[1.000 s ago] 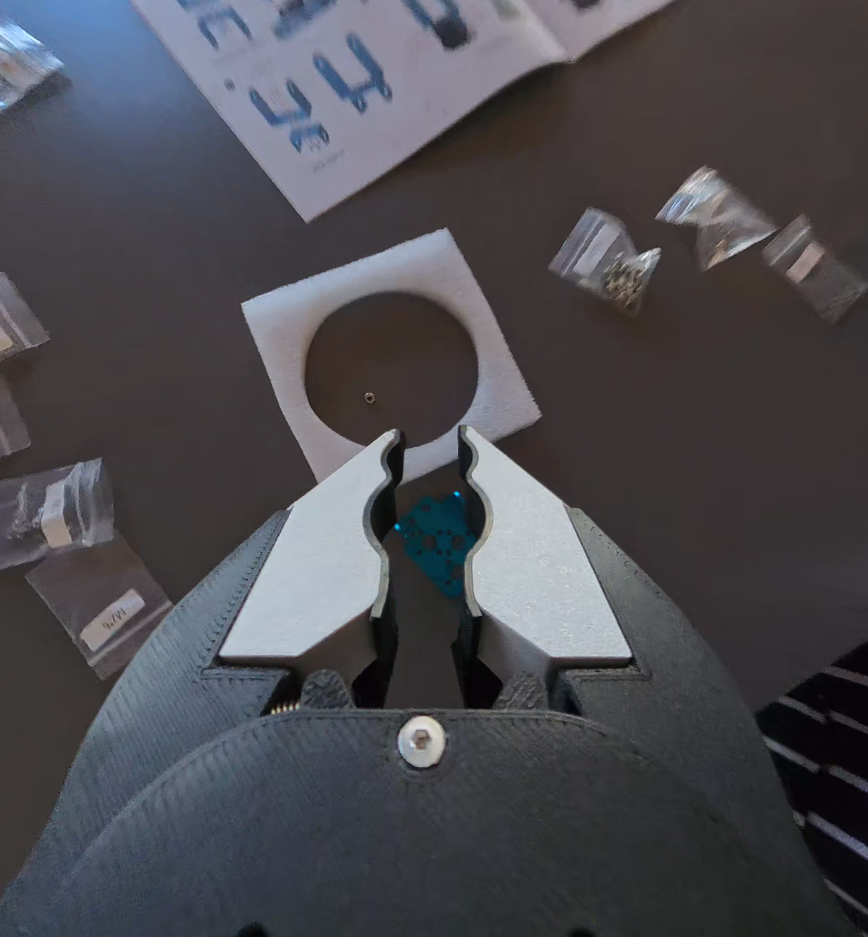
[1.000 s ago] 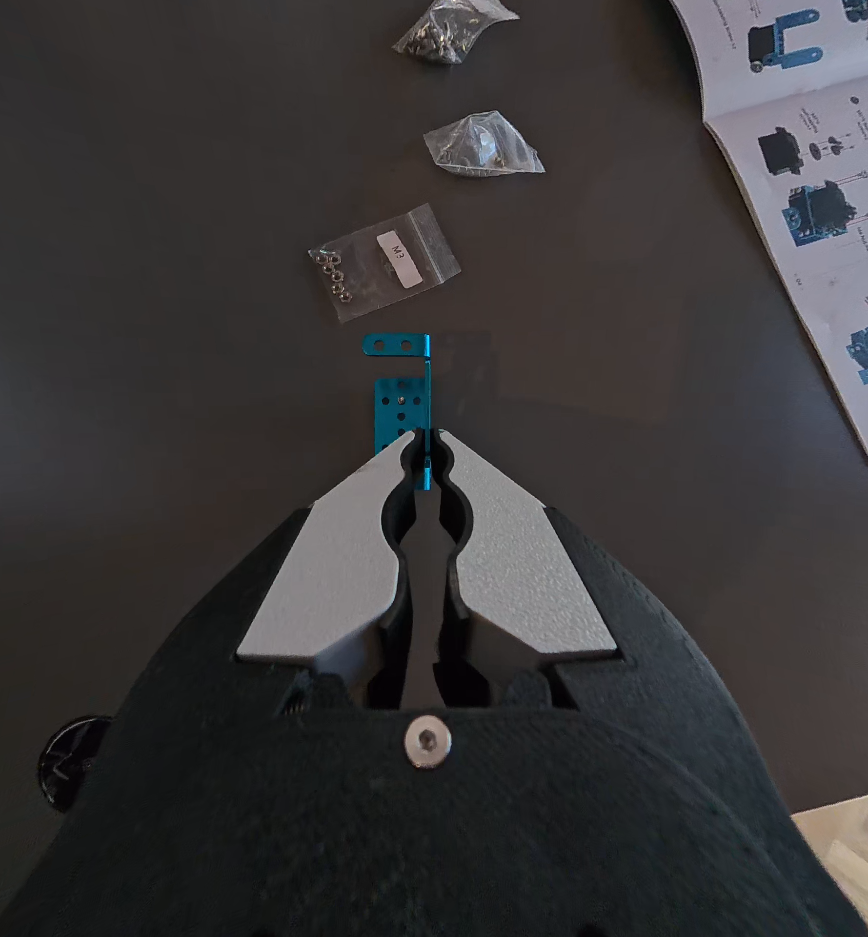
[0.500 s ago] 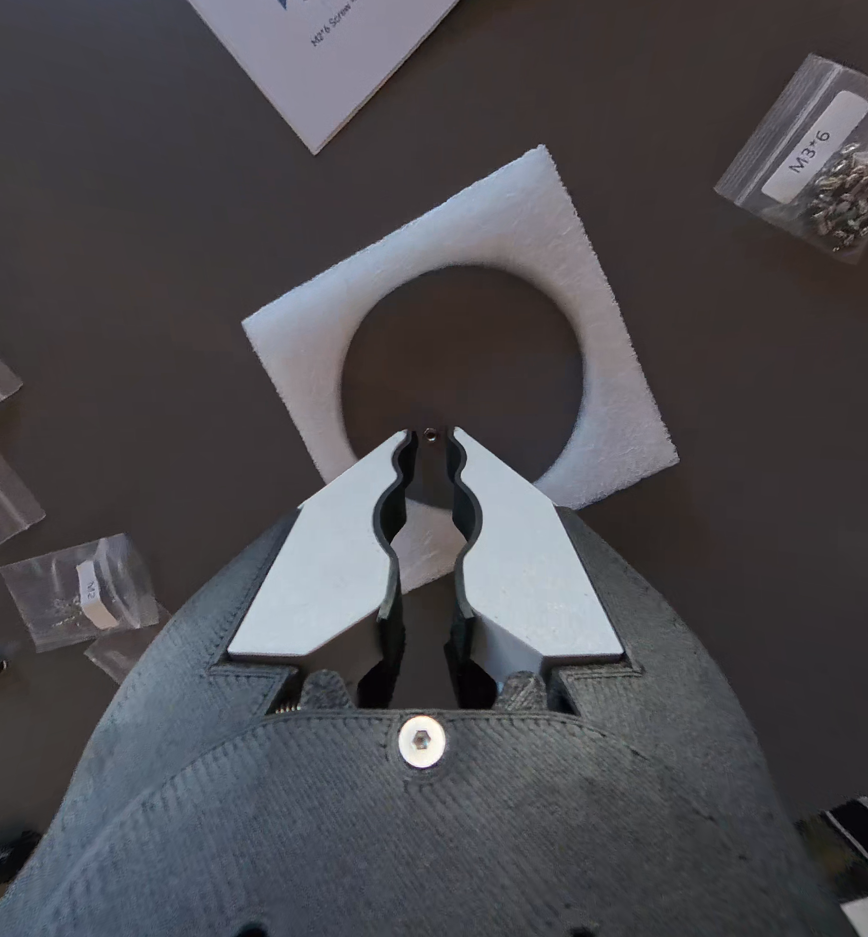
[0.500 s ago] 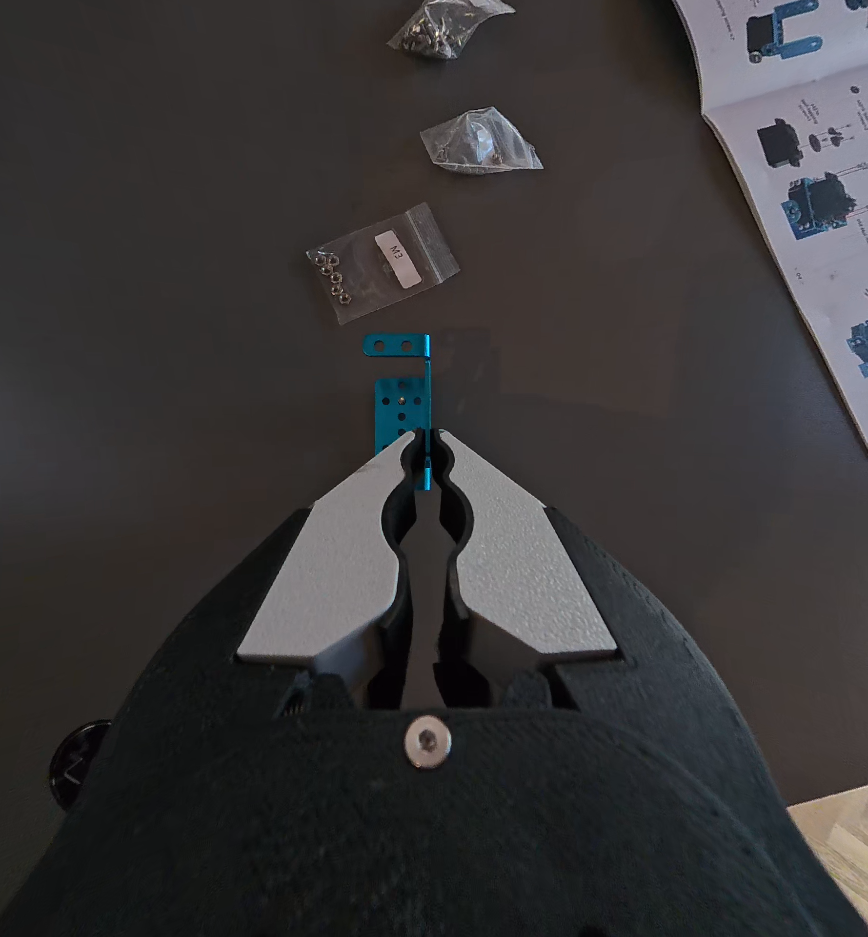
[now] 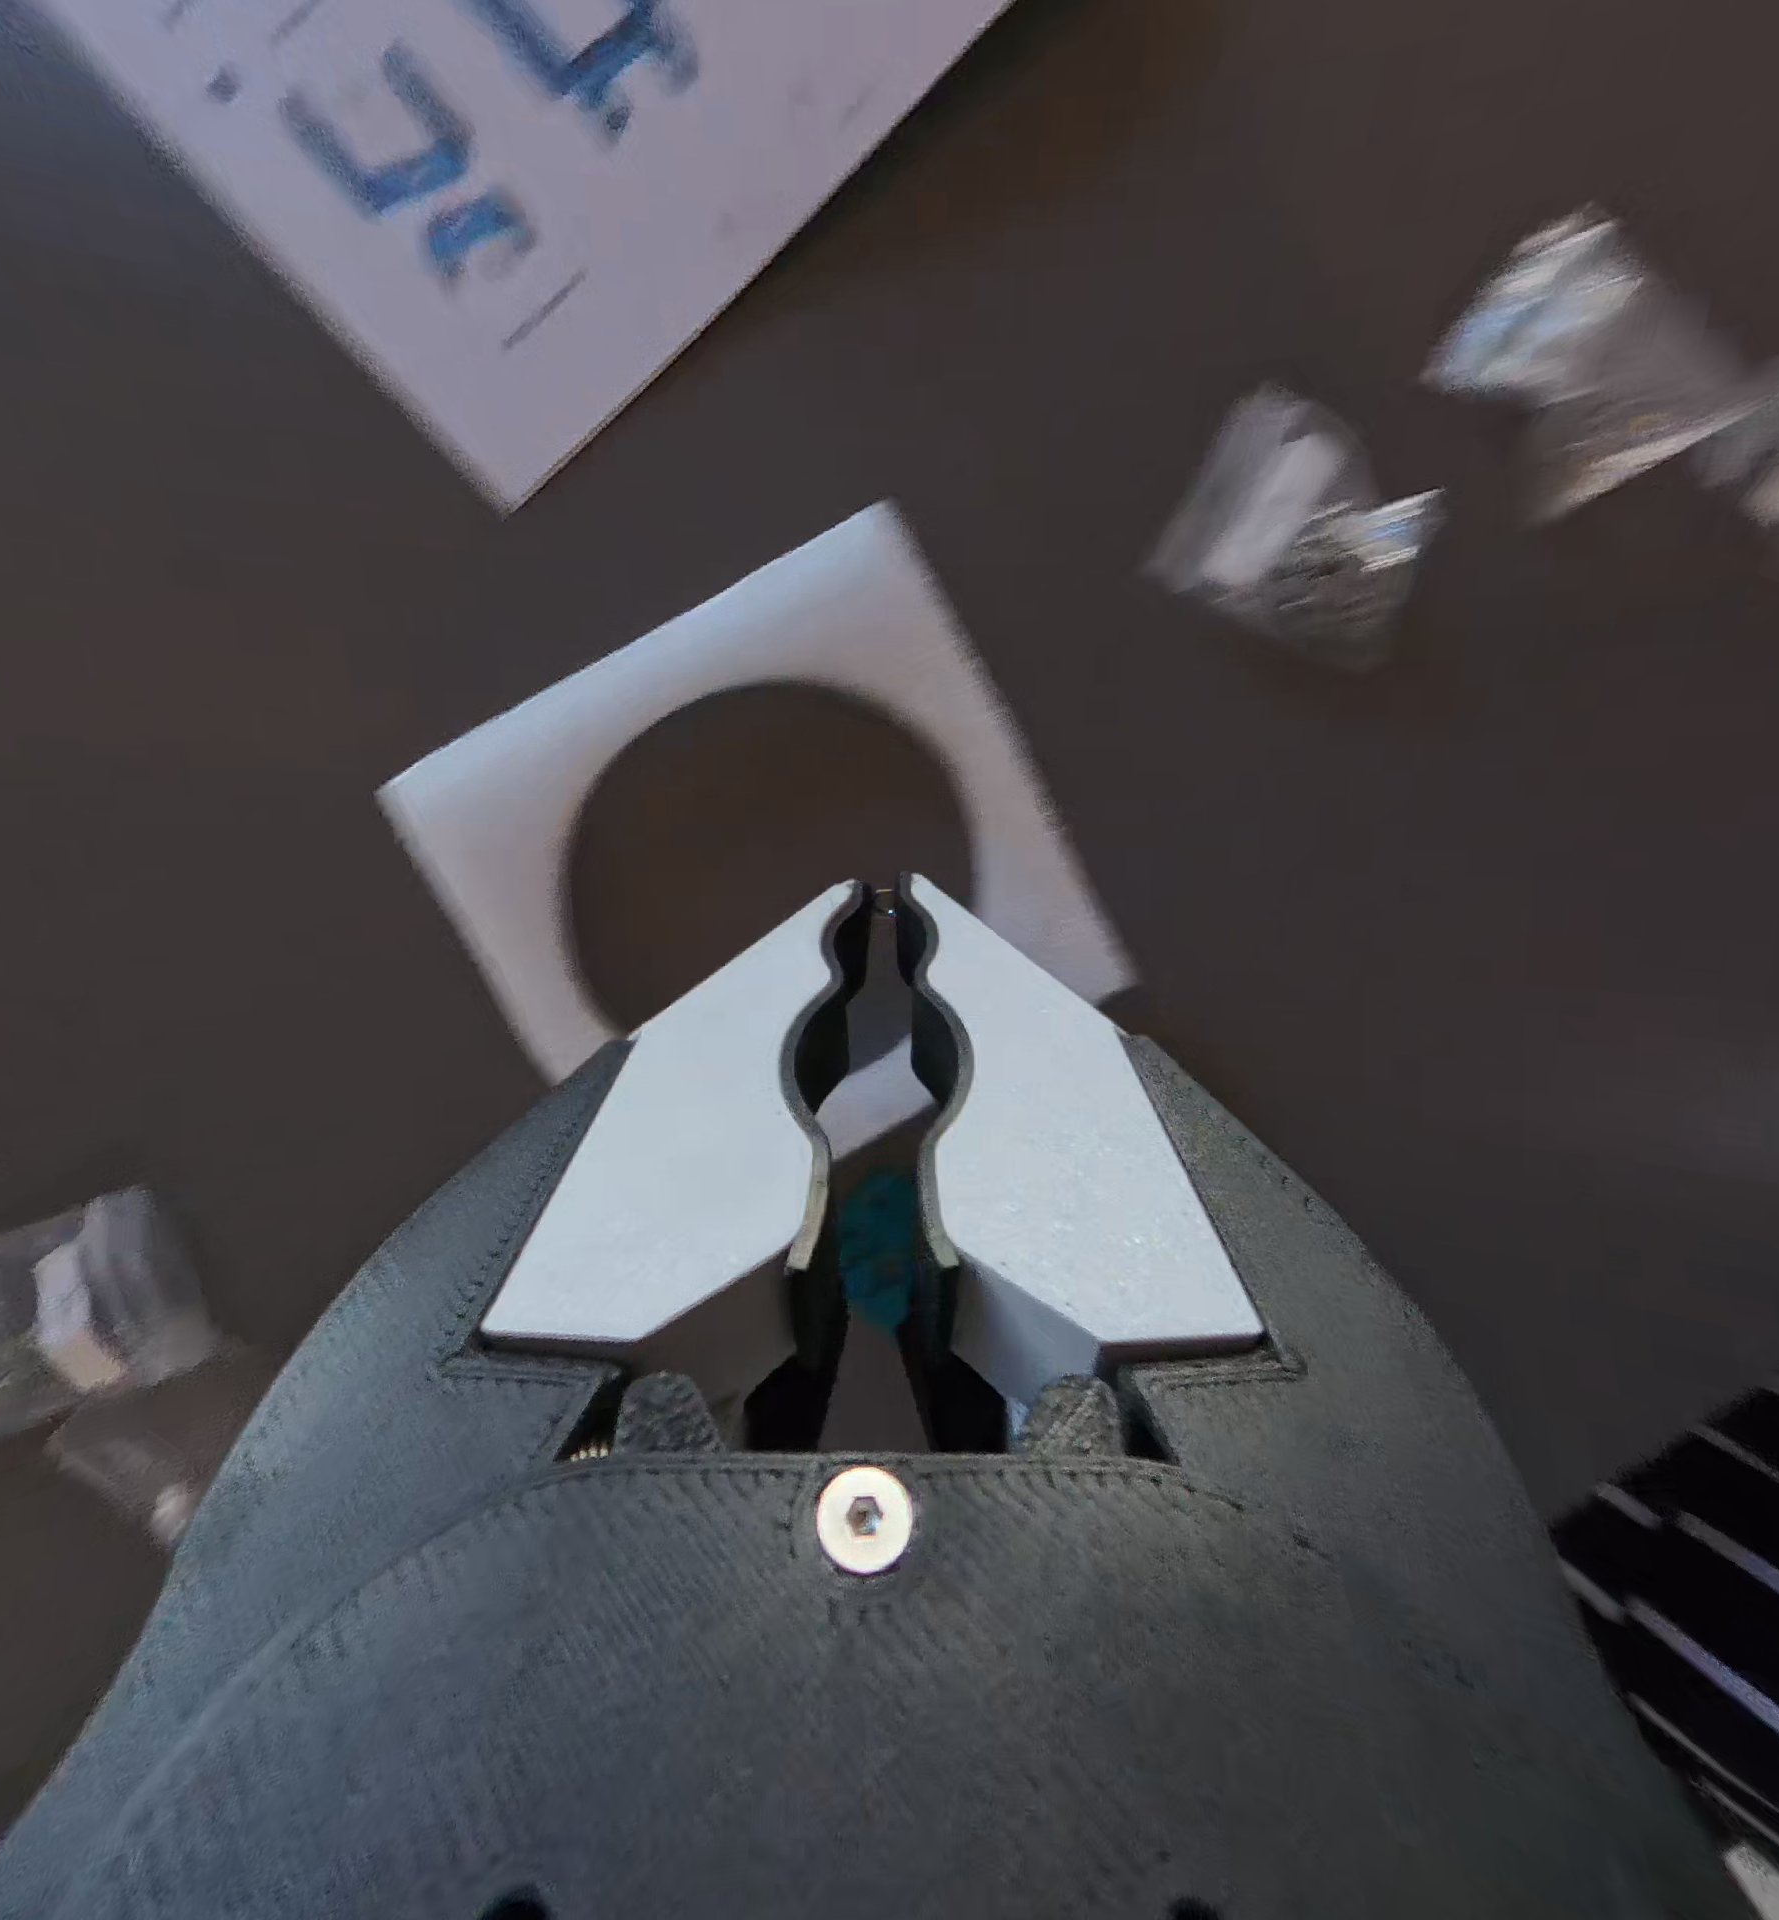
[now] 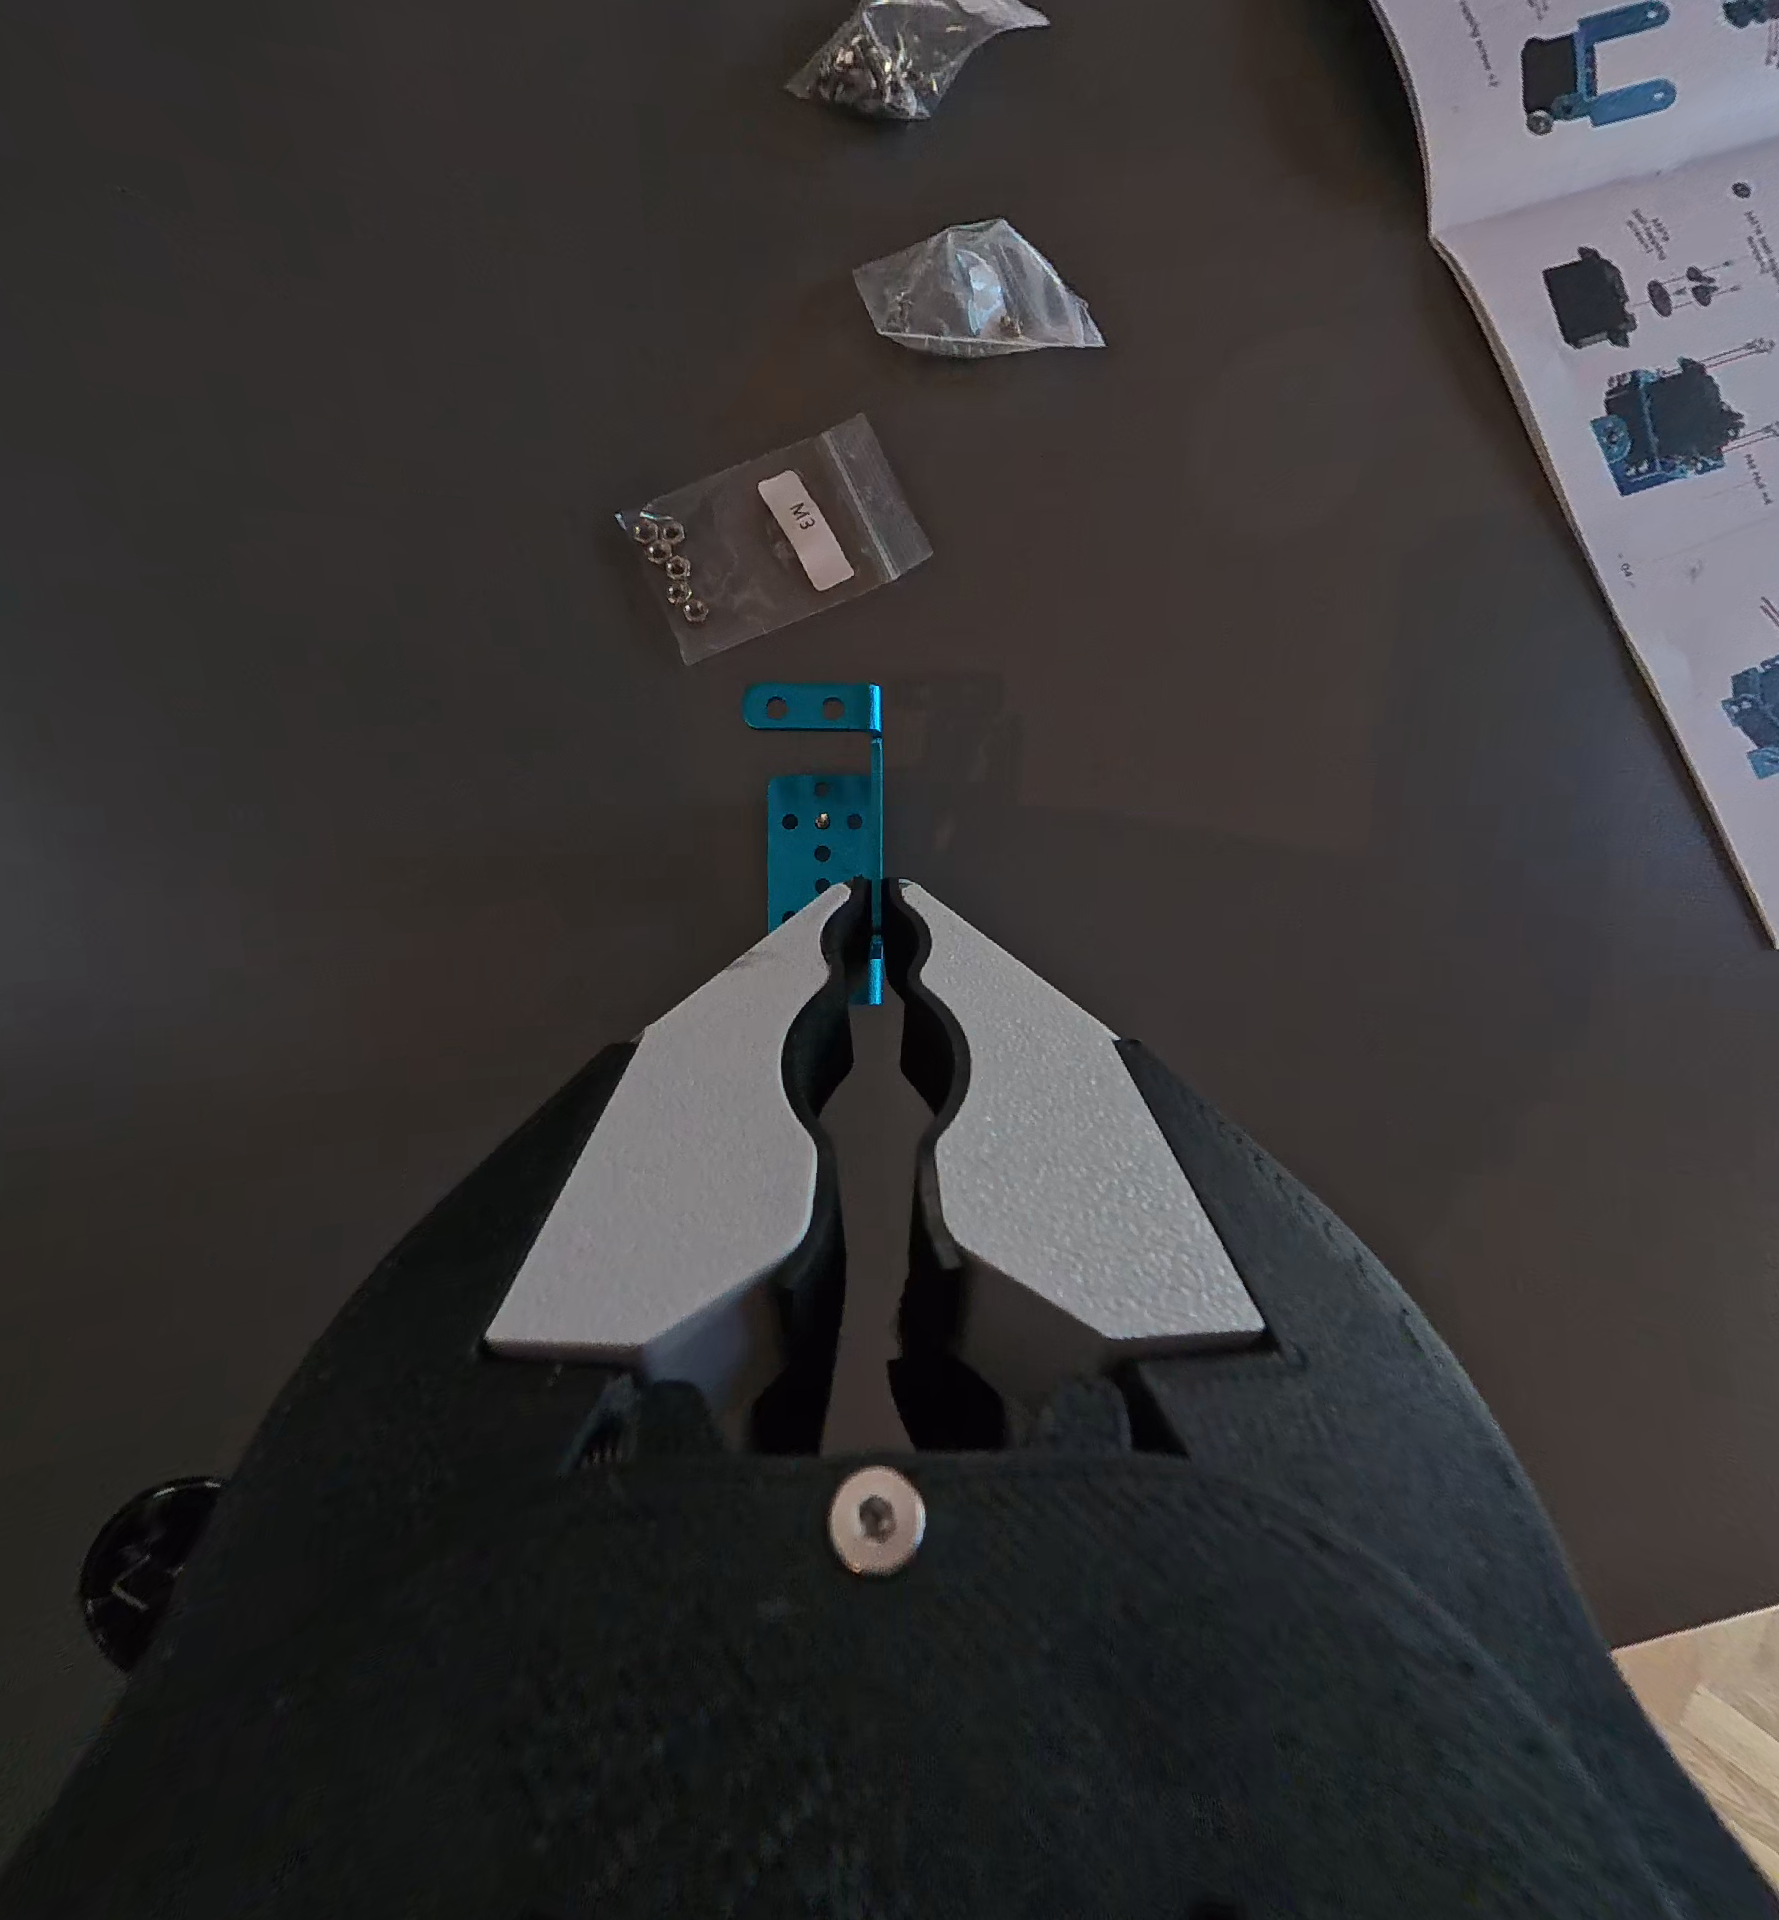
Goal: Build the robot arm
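Observation:
My left gripper (image 5: 881,898) is shut on a tiny metal nut (image 5: 884,906), pinched at the very fingertips. It hangs over the round hole of a white foam square (image 5: 760,644) on the dark table. A blue perforated plate (image 5: 872,1247) shows on the table through the gap between the fingers. My right gripper (image 6: 877,889) is shut on the thin upright edge of a blue metal bracket (image 6: 820,831). The bracket's perforated flaps stick out to the left, just above the table.
In the left wrist view, a white booklet (image 5: 511,208) lies at the far side, small clear bags (image 5: 1300,540) at the right, more bags (image 5: 64,1309) at the left. In the right wrist view, a bag of nuts (image 6: 771,540), two crumpled bags (image 6: 978,286) and an open booklet (image 6: 1674,416) lie ahead. Measured from the fingertips, the white foam square (image 5: 760,644) is 6 cm or so from the left gripper and 35 cm from the right.
My left gripper moved forward over the foam hole, closed on the nut and has pulled back up; its view is now blurred by motion. The right gripper and bracket have stayed put.

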The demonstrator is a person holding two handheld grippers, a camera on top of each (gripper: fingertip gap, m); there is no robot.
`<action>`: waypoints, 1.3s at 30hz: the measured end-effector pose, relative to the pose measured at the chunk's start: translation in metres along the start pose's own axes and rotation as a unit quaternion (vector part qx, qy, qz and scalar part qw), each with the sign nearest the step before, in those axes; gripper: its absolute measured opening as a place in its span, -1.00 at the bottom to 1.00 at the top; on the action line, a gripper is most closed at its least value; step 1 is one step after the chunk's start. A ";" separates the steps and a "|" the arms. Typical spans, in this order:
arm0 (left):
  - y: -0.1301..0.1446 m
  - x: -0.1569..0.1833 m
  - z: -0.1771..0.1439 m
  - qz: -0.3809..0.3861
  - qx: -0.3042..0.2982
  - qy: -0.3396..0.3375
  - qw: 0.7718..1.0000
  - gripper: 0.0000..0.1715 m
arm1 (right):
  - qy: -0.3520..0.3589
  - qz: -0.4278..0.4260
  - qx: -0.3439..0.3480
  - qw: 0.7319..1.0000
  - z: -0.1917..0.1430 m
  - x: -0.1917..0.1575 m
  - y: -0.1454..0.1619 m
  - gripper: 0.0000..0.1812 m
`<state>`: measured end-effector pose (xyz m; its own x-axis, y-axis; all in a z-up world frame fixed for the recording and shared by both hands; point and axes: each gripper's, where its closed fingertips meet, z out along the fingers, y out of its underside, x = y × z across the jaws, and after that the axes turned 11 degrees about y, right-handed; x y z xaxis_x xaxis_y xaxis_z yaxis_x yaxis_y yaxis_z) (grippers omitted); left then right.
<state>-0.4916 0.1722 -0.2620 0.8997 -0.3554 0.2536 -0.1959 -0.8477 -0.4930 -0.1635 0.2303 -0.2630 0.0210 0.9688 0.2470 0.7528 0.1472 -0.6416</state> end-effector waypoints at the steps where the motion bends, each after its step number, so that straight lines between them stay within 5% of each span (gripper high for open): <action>1: -0.011 0.022 0.000 0.017 0.014 0.027 0.999 -0.96 | -0.001 0.000 -0.001 1.000 0.000 0.000 0.000 -0.98; 7: -0.053 0.213 0.041 0.182 0.029 0.224 0.957 -0.96 | -0.004 -0.001 -0.007 1.000 0.001 0.002 0.001 -0.98; 11: -0.048 0.280 0.101 0.277 -0.020 0.228 0.933 -0.96 | -0.009 -0.006 -0.013 1.000 0.001 0.002 0.001 -0.98; 19: -0.054 0.300 0.156 0.355 -0.073 0.180 0.914 -0.96 | -0.014 -0.015 -0.026 0.999 0.001 0.003 0.005 -0.98; 26: -0.069 0.297 0.135 0.330 -0.042 0.206 0.920 -0.75 | -0.018 -0.015 -0.019 1.000 0.001 0.003 0.005 -0.99; 31: -0.110 0.267 0.108 0.282 0.037 0.210 0.935 -0.70 | -0.020 -0.022 -0.016 0.999 0.003 0.003 0.002 -0.99; 39: -0.118 0.273 0.144 0.300 -0.013 0.246 0.922 -0.83 | -0.029 -0.048 -0.012 0.998 0.004 0.000 0.000 -0.98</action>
<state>-0.1667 0.2316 -0.2540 0.3422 -0.8931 0.2921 -0.6156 -0.4479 -0.6484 -0.1663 0.2313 -0.2661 -0.0891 0.9607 0.2627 0.7650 0.2349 -0.5996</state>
